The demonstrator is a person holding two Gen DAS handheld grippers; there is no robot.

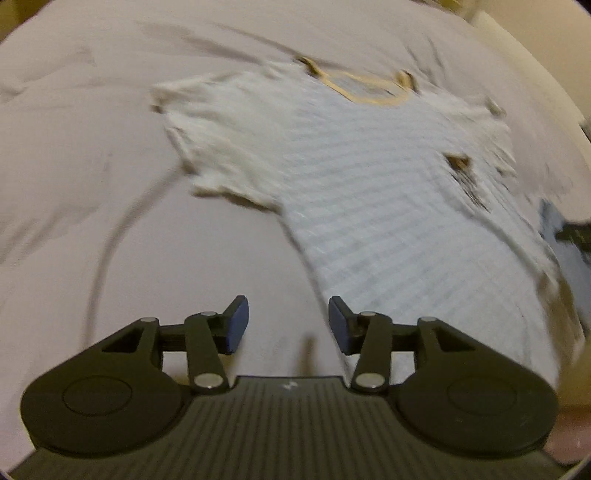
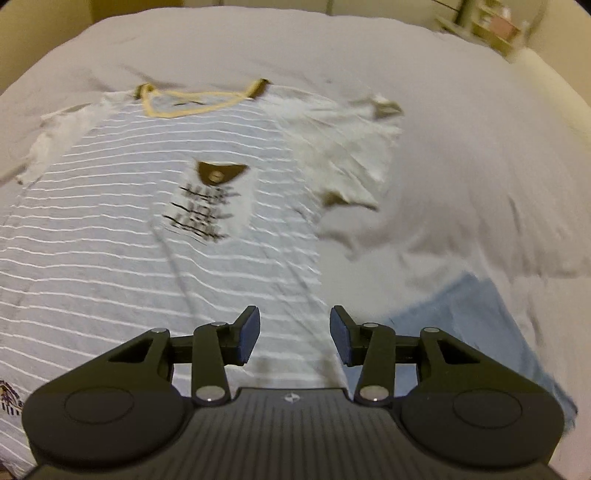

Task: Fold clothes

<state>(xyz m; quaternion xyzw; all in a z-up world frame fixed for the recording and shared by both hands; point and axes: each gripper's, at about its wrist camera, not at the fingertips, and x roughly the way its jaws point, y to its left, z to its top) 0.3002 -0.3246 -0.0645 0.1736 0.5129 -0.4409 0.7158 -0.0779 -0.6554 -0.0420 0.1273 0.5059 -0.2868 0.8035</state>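
A striped T-shirt point(image 1: 362, 192) point(image 2: 129, 236) with cream sleeves, a yellow neckline point(image 2: 192, 107) and a chest pocket point(image 2: 214, 195) lies spread face up on a pale bedsheet point(image 1: 110, 221). My left gripper point(image 1: 288, 325) hovers open over the sheet at the shirt's lower left edge, nothing between its blue pads. Over the shirt's lower right hem, my right gripper point(image 2: 294, 332) is open and empty too. Both views are motion-blurred.
A light blue cloth point(image 2: 480, 325) lies on the sheet to the right of the shirt, its edge also showing as a blue patch point(image 1: 550, 221) in the left wrist view. Shelving point(image 2: 487, 26) stands beyond the bed's far right corner. Bare sheet point(image 2: 480, 166) surrounds the shirt.
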